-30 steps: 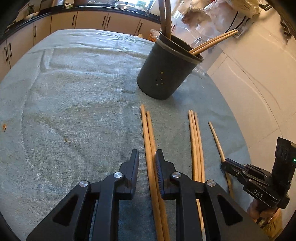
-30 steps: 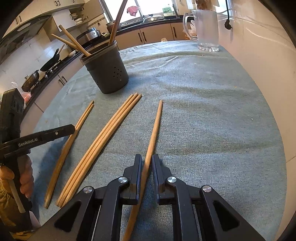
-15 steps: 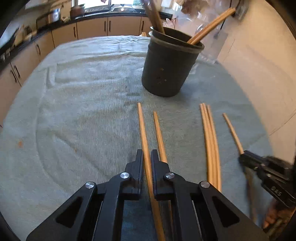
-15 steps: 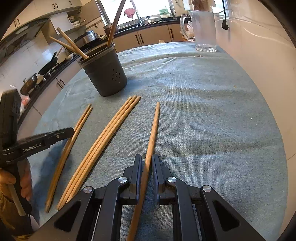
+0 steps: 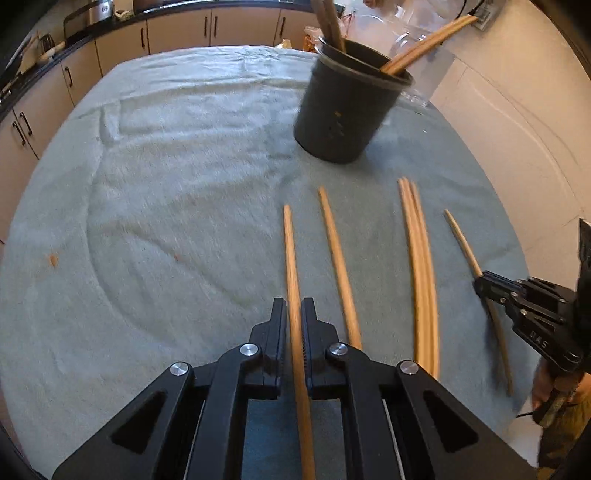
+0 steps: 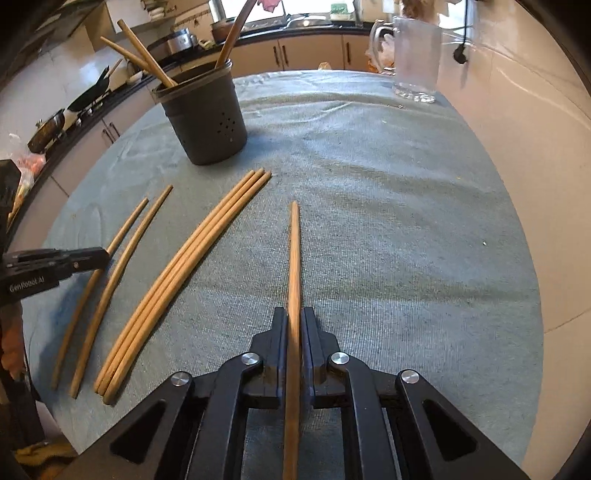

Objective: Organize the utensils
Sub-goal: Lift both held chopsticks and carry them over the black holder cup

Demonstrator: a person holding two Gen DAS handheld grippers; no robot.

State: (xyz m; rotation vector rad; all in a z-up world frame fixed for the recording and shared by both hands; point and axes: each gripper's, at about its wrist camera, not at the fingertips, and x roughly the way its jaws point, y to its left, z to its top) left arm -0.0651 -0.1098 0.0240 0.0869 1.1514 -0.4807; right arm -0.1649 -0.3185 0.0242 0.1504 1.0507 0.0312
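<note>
Wooden chopsticks lie on a grey-green cloth (image 5: 166, 206). My left gripper (image 5: 294, 314) is shut on one chopstick (image 5: 291, 258), which points forward. Its former neighbour (image 5: 338, 258) lies just right of it on the cloth. A bundle of three chopsticks (image 5: 421, 266) lies further right; it also shows in the right wrist view (image 6: 184, 266). My right gripper (image 6: 294, 321) is shut on a single chopstick (image 6: 293, 258). The dark utensil holder (image 5: 345, 110) stands ahead with several chopsticks in it; it also shows in the right wrist view (image 6: 207, 118).
A clear glass jug (image 6: 415, 62) stands at the far end of the table near the white wall. Kitchen cabinets (image 5: 177, 29) and a counter with pans (image 6: 62, 118) run beyond the table. The table edge drops off on the right.
My left gripper has closed on one chopstick of the pair and drawn it apart from its neighbour. My right gripper has stayed shut on its chopstick and raised it off the cloth.
</note>
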